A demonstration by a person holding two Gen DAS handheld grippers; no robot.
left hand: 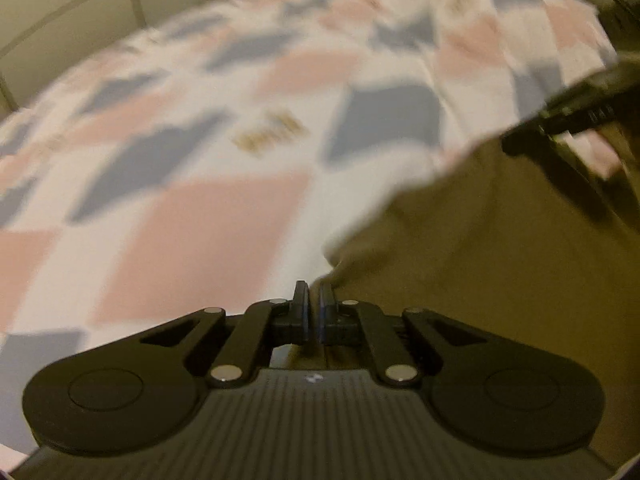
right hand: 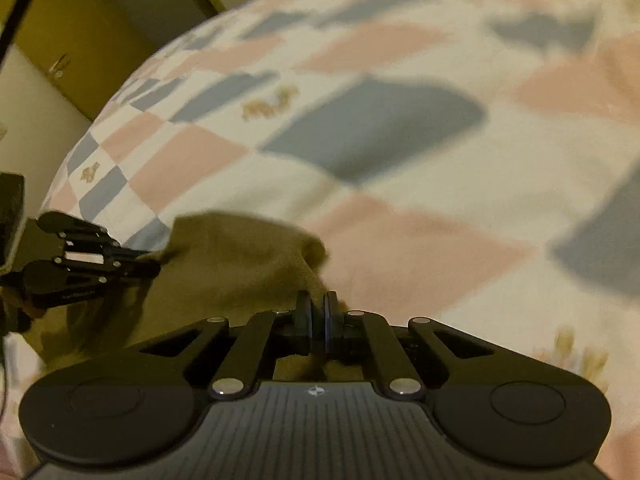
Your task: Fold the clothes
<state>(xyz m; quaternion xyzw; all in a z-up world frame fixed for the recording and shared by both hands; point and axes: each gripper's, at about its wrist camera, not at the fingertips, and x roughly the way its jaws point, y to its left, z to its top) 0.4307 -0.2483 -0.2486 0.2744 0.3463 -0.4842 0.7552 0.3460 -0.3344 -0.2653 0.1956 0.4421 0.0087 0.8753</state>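
Garment: soft olive-brown cloth garment (right hand: 240, 264) is lying on the checked pink, grey and white bedspread (right hand: 400, 168), near the bed's near edge, with one lifted border hanging between both tools.
Left gripper: left gripper (left hand: 314, 304) is pinching the garment's edge, jaws nearly together with cloth caught between them.
Right gripper: right gripper (right hand: 318, 312) is likewise clamping the olive fabric at its border; the jaws are showing only a thin gap.
Handling: limp, light, likely to sag and crease; I judge corners and hems to be the best places to hold.
Edges: the bedspread's far edge is dropping off toward the pale tiled floor (left hand: 60, 8) and a yellowish wooden cupboard (right hand: 80, 28).
Room: wide bedspread is lying open ahead of both tools for laying the fold down.
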